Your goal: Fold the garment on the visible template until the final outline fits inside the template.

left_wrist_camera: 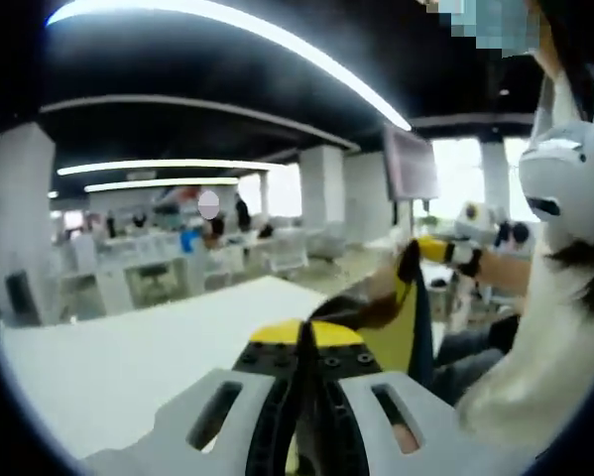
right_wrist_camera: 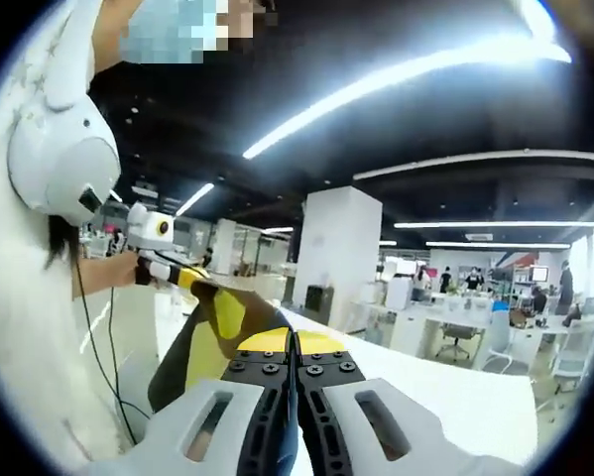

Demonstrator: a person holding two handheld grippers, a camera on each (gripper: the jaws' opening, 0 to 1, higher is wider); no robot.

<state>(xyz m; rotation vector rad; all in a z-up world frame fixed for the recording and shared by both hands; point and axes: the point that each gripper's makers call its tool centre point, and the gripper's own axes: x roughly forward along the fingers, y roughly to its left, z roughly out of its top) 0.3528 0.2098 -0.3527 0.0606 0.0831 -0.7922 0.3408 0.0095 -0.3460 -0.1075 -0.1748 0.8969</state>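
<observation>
Overhead, both grippers raised above the white table (left_wrist_camera: 108, 367). Garment (right_wrist_camera: 212, 337), yellow and black: hanging stretched between them, off the table. Left gripper (left_wrist_camera: 304, 349): jaws closed, pinching a garment edge. Right gripper (right_wrist_camera: 295, 347): jaws closed on the opposite edge.

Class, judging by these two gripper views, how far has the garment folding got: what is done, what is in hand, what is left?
Done: both grippers have pinched the yellow and black garment, which hangs stretched in the air between them. In hand: the left gripper and right gripper are each shut on an edge of it, above the white table. Left: laying it down and folding it; no template or fold is visible, so fitting the outline remains.
</observation>
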